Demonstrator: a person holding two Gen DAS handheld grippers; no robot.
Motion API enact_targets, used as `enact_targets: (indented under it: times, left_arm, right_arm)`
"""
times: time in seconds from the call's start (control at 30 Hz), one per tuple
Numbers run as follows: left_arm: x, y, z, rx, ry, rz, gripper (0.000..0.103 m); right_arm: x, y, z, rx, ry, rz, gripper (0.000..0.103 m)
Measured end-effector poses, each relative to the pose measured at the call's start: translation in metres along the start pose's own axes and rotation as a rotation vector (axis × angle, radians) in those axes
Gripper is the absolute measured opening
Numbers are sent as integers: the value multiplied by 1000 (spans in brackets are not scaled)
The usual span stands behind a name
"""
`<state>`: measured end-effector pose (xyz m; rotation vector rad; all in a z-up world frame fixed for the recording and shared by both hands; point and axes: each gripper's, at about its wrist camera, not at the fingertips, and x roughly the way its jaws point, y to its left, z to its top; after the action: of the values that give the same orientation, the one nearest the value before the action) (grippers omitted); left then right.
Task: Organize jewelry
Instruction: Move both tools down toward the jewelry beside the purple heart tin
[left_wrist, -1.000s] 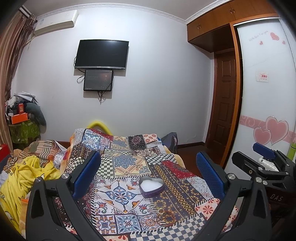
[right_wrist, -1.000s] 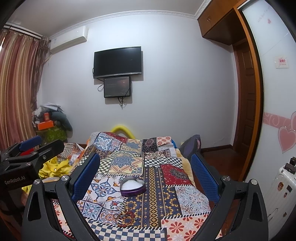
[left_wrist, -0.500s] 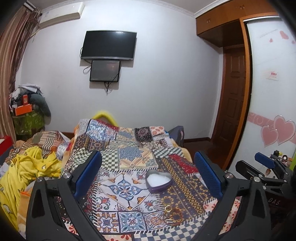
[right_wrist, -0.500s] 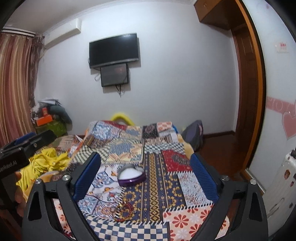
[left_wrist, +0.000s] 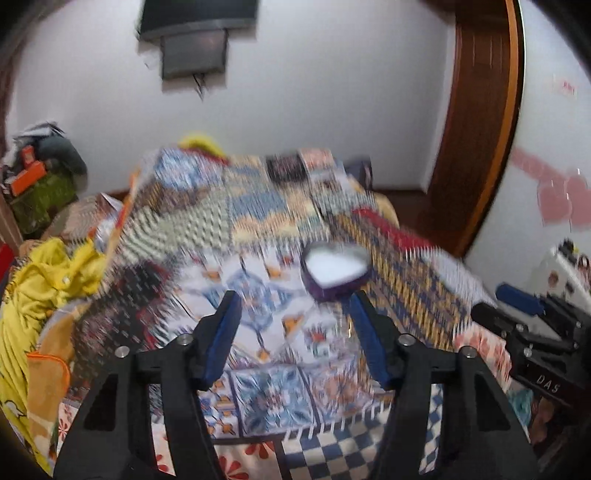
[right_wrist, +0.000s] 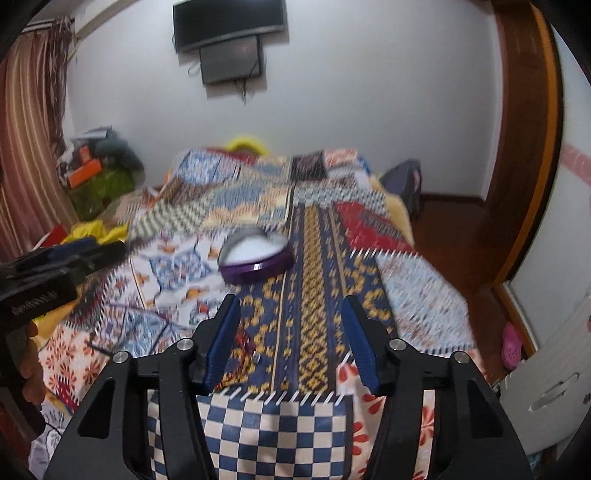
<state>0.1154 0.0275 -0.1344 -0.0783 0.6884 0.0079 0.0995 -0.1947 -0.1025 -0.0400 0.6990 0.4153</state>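
Note:
A purple heart-shaped box (left_wrist: 334, 269) with a white lining lies open on the patchwork bedspread (left_wrist: 258, 236). My left gripper (left_wrist: 294, 299) hovers just short of it, jaws closing, nothing between them. In the right wrist view the box (right_wrist: 255, 256) lies ahead and left of my right gripper (right_wrist: 291, 301), whose jaws are also closing on nothing. A small tangle of jewelry (right_wrist: 245, 343) with a ring lies on the spread beside that gripper's left finger. Each gripper shows in the other's view: the right gripper (left_wrist: 517, 306) and the left gripper (right_wrist: 62, 258).
Yellow clothing (left_wrist: 48, 280) is heaped at the bed's left side. A white suitcase (right_wrist: 554, 387) stands on the floor to the right, by a wooden door frame (right_wrist: 532, 147). A screen (right_wrist: 231, 59) hangs on the far wall. Cluttered boxes (right_wrist: 88, 170) sit at the back left.
Both grippers have sunk and tipped down toward the bed, and their jaws have narrowed from wide open. The heart box now sits closer in both views.

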Motion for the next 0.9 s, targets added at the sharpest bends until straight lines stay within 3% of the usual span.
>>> enact_targets:
  times: [0.17, 0.33, 0.67, 0.9]
  left_arm:
    - [33, -6, -16, 20, 159, -61, 60]
    - [52, -11, -30, 16, 251, -116, 60]
    - [71, -22, -42, 52, 319, -175, 60]
    - [81, -29, -45, 70, 333, -197, 45]
  right_arm:
    - [15, -3, -12, -20, 75, 9, 50]
    - [30, -3, -21, -46, 145, 20, 45]
    - [53, -3, -30, -49, 212, 64, 35]
    - [59, 2, -29, -84, 226, 105, 35]
